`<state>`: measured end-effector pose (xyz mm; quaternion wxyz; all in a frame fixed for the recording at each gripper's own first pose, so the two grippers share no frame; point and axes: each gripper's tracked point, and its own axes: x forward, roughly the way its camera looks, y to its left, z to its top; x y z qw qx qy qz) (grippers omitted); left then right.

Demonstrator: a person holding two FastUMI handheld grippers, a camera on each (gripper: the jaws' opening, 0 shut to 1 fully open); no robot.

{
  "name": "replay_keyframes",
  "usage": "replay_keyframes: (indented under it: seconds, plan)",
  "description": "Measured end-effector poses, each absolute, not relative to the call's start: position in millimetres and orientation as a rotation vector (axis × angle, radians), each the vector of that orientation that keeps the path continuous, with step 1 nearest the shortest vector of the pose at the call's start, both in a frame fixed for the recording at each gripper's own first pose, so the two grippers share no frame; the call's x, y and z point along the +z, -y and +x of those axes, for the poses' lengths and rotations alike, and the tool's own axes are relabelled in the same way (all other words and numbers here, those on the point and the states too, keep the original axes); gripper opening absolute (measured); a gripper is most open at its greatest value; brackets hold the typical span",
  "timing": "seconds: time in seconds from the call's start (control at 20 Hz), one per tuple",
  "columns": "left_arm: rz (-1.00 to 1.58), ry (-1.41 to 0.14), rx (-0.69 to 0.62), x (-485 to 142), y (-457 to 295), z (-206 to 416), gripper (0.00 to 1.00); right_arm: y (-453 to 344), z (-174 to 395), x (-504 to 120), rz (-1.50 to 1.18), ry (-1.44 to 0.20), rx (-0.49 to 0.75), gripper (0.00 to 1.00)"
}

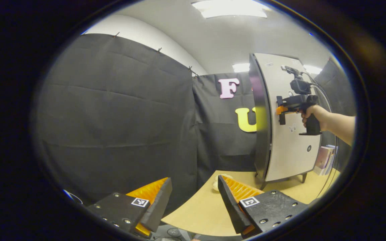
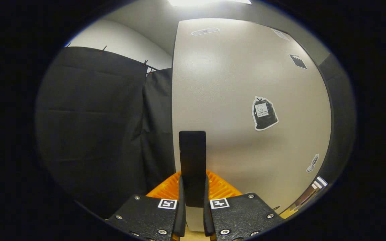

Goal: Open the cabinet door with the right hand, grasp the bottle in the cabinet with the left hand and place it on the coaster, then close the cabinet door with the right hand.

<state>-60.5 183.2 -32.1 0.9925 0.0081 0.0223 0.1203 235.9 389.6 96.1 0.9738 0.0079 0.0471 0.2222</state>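
- While our right gripper (image 2: 193,214) sits clamped on the dark handle (image 2: 192,160) of the cabinet door (image 2: 233,100), we judge the step in hand to be swinging that door; whether opening or closing, we cannot tell from these pictures.
- To do it well, we should keep both fingers pressed flat on the handle and move the hand along the door's arc about its hinge, not straight out, so the handle does not slip from between the pads.
- We should keep the pull slow and level, since the cabinet stands on thin legs on the table (image 1: 209,207) and a jerk may rock it.
- Our left gripper (image 1: 193,204) hangs with its fingers well apart and nothing between them, low over the near table edge and well away from the door.
- From the left gripper view we see the door edge-on, the hand (image 1: 312,113) holding the right gripper against it, and a pale round thing (image 1: 220,180) on the table that may be the coaster.
- From the right gripper view we get the close grip on the handle and the stickers on the door face.
- As for the bottle, we cannot say where it stands.
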Motion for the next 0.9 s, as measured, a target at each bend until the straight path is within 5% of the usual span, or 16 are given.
replay_keyframes:
  seconds: [0.9]
  plan:
    - [0.032, -0.006, 0.104, -13, -95, -28, 0.86, -375, 228, 96, 0.043, -0.142, 0.637, 0.2]
